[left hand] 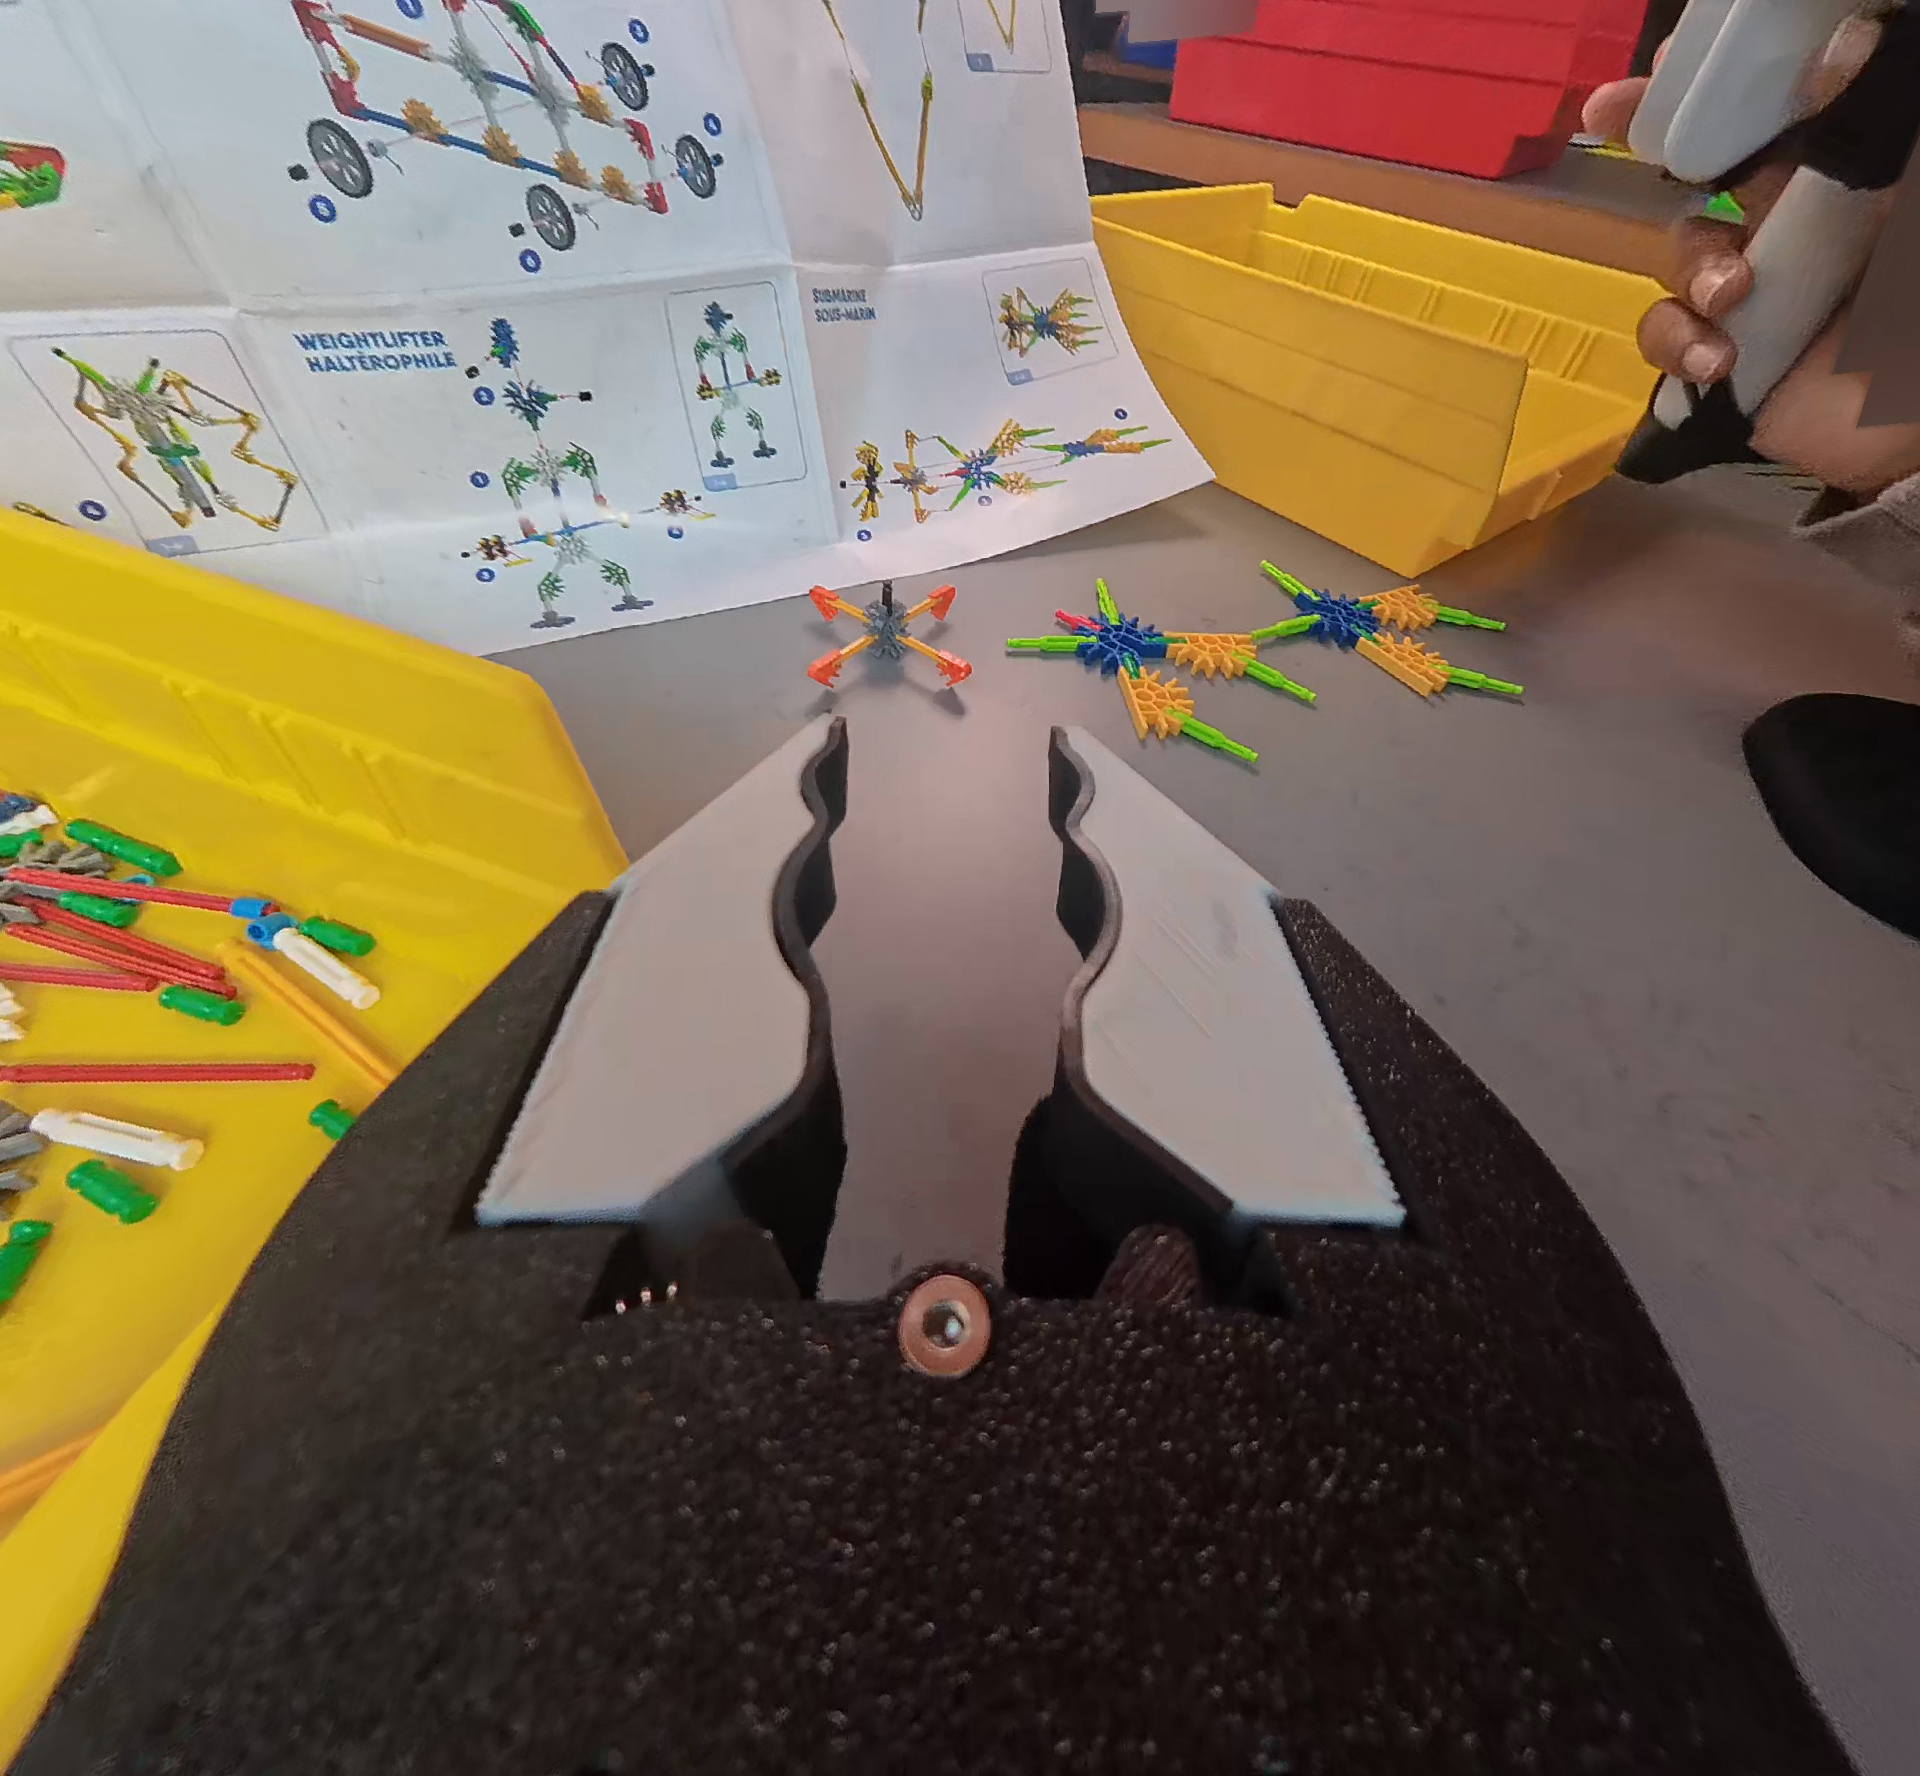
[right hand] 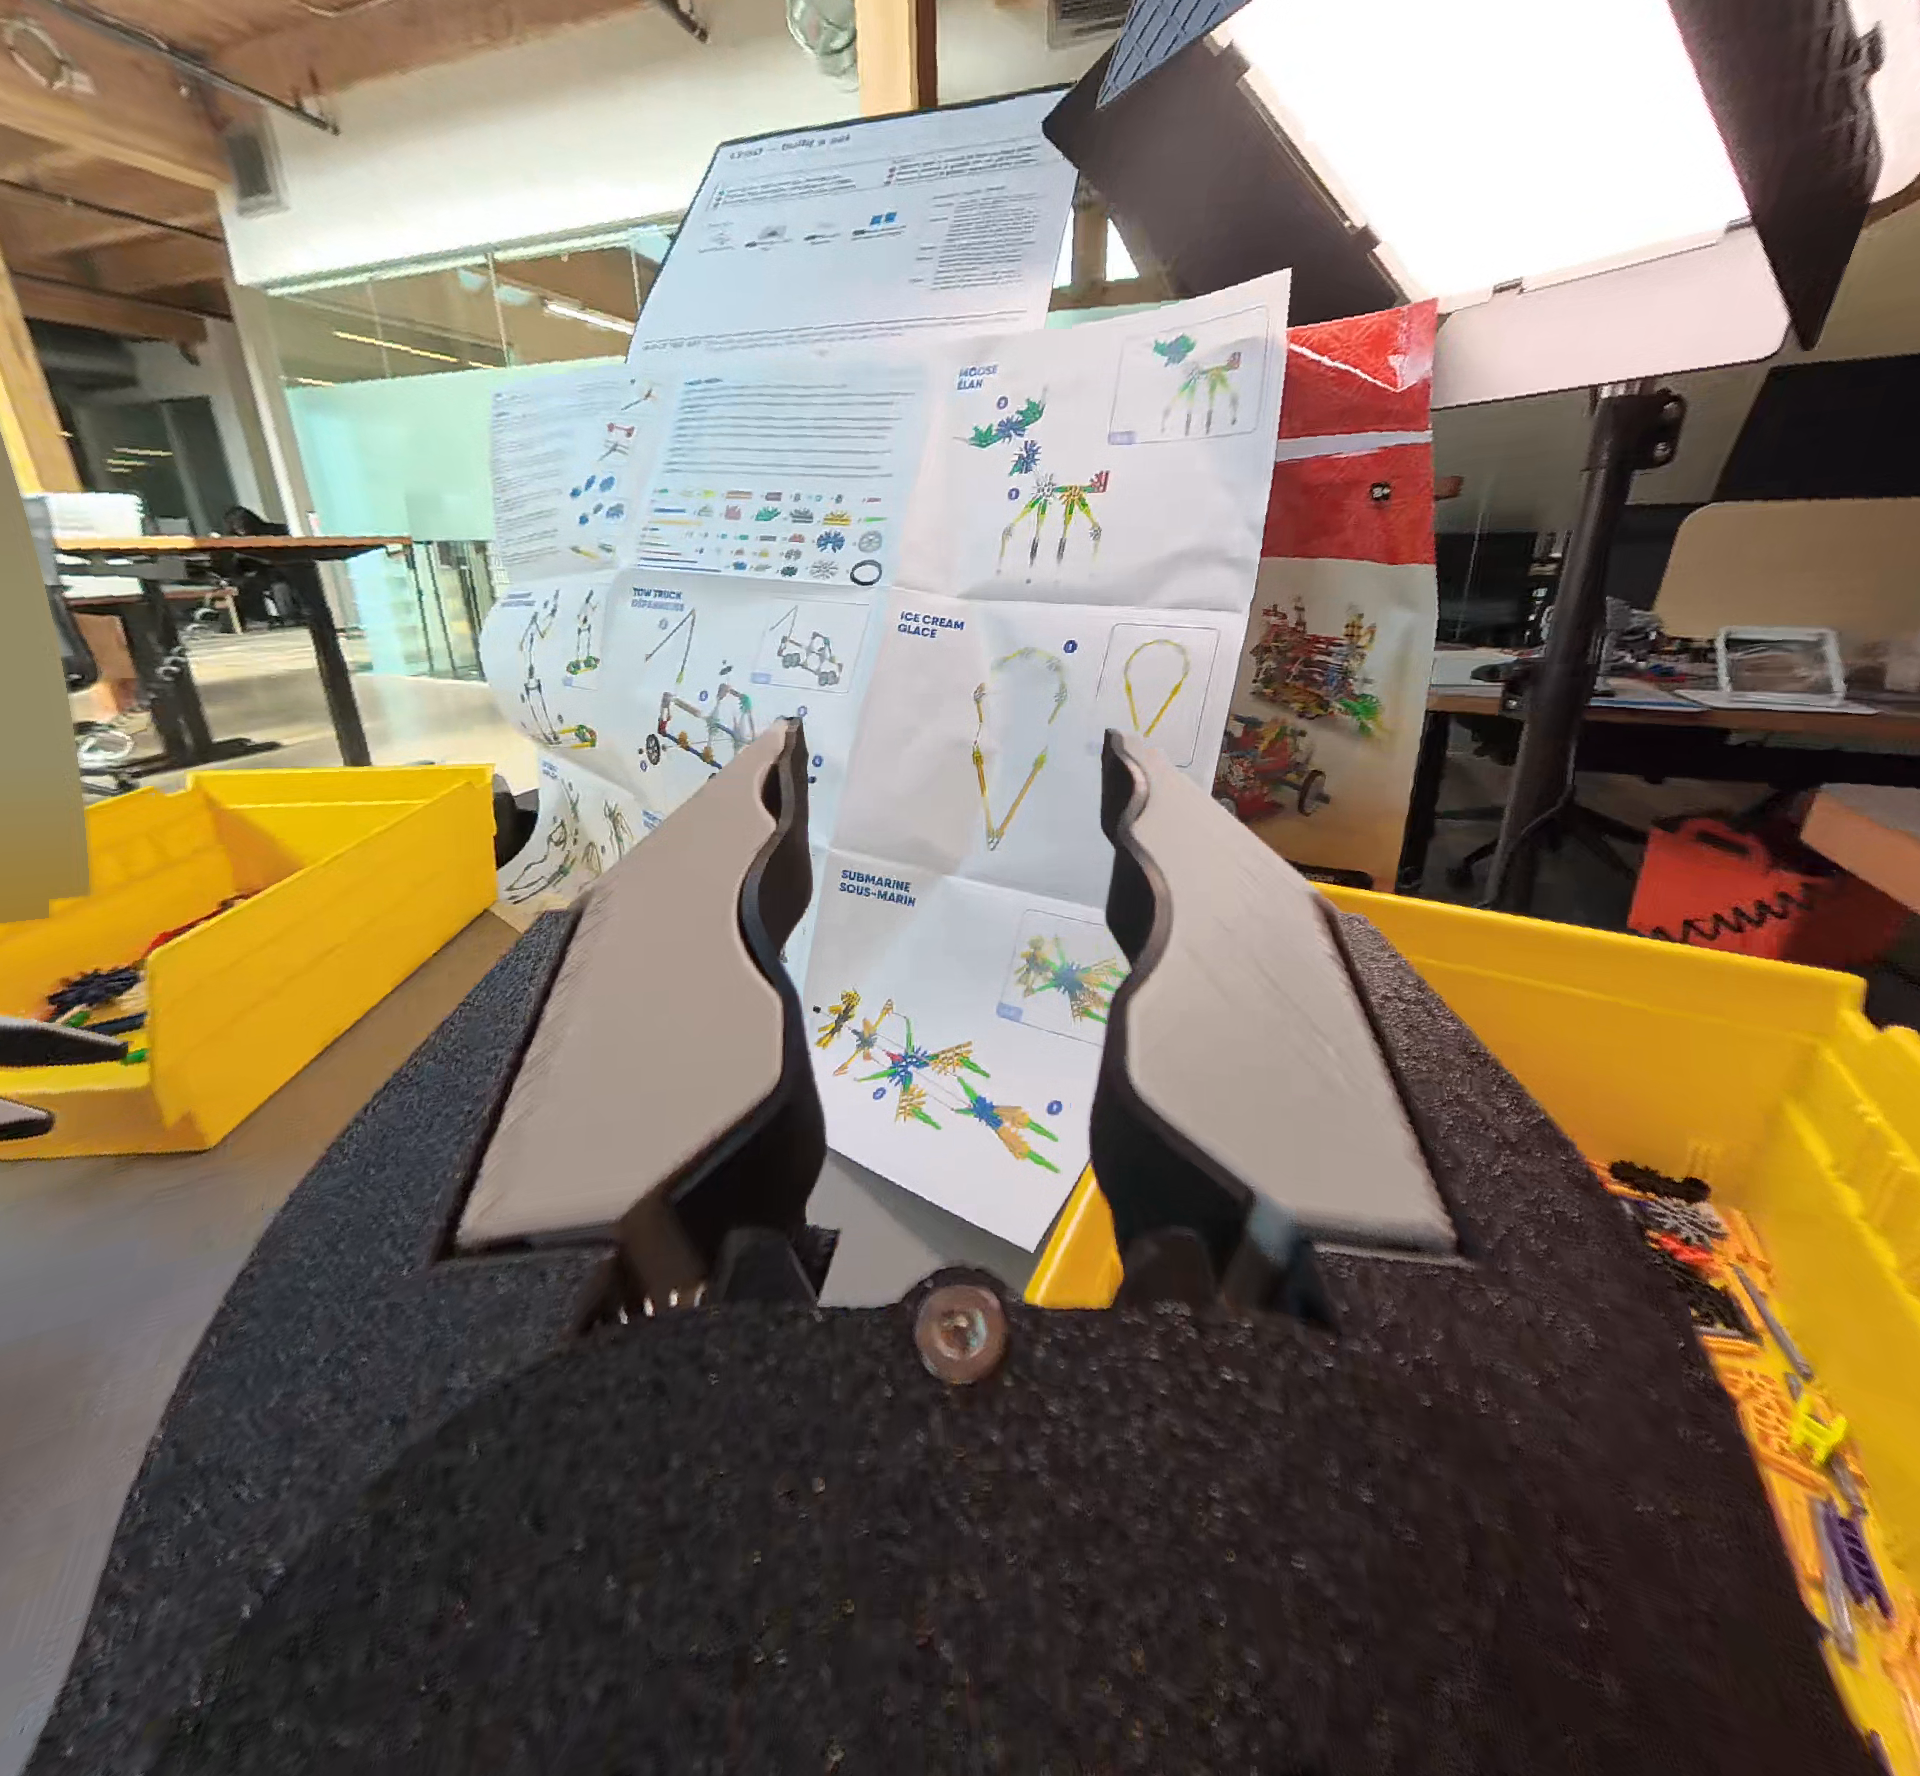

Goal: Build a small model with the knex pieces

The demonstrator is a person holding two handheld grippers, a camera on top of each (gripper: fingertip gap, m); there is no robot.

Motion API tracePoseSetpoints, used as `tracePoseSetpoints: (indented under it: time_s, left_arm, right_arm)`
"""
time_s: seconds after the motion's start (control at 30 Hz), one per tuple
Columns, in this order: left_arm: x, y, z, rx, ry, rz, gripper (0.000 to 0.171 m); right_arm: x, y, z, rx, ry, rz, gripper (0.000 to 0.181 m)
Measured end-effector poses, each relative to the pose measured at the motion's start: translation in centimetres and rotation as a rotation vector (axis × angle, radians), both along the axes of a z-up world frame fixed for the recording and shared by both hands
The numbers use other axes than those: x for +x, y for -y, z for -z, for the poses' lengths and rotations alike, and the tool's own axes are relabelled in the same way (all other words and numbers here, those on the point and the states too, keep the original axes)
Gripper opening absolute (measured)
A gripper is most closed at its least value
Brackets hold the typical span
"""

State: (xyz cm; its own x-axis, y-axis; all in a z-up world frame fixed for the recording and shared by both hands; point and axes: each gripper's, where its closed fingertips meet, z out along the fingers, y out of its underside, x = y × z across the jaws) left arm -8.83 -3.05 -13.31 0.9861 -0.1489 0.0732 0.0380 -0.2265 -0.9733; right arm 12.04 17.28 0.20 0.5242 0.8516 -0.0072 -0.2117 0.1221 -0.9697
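Observation:
My left gripper is open and empty, low over the grey table, pointing at a small cross-shaped piece with a grey hub and orange-tipped rods just beyond its fingertips. To its right lies a flat assembly of blue hubs, yellow-orange connectors and green rods. My right gripper is open and empty, raised above the table and facing the propped-up instruction sheet. The right gripper also shows in the left wrist view, held by a hand at the upper right.
A yellow bin with loose red, green and white rods lies at the left. Another yellow bin stands behind the assembly; it shows at the right in the right wrist view with parts inside. The instruction sheet stands at the back. Red bins sit farther off. Tip to tip, the grippers are about 35 cm apart. It is some 15 cm from my left tips to the small cross-shaped piece.

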Motion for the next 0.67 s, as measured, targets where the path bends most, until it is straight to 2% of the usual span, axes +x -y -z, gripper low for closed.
tracePoseSetpoints:
  time_s: [0.13,0.37,0.5,0.67]
  left_arm:
    - [-1.0,0.2,-0.5,0.045,-0.047,-0.056,0.041]
    - [-2.1,0.6,-0.7,0.056,0.049,-0.082,0.040]
    - [-2.7,0.8,-0.3,0.031,0.044,-0.122,0.040]
    - [-3.8,1.2,-0.2,0.012,0.018,-0.178,0.039]
  right_arm:
    - [-1.8,0.9,1.5,-0.019,0.051,-0.041,0.053]
    - [-6.2,3.6,6.4,-0.088,0.202,-0.162,0.048]
    - [-7.5,4.0,9.0,-0.145,0.286,-0.182,0.048]
    - [-8.4,3.4,11.9,-0.199,0.400,-0.142,0.042]
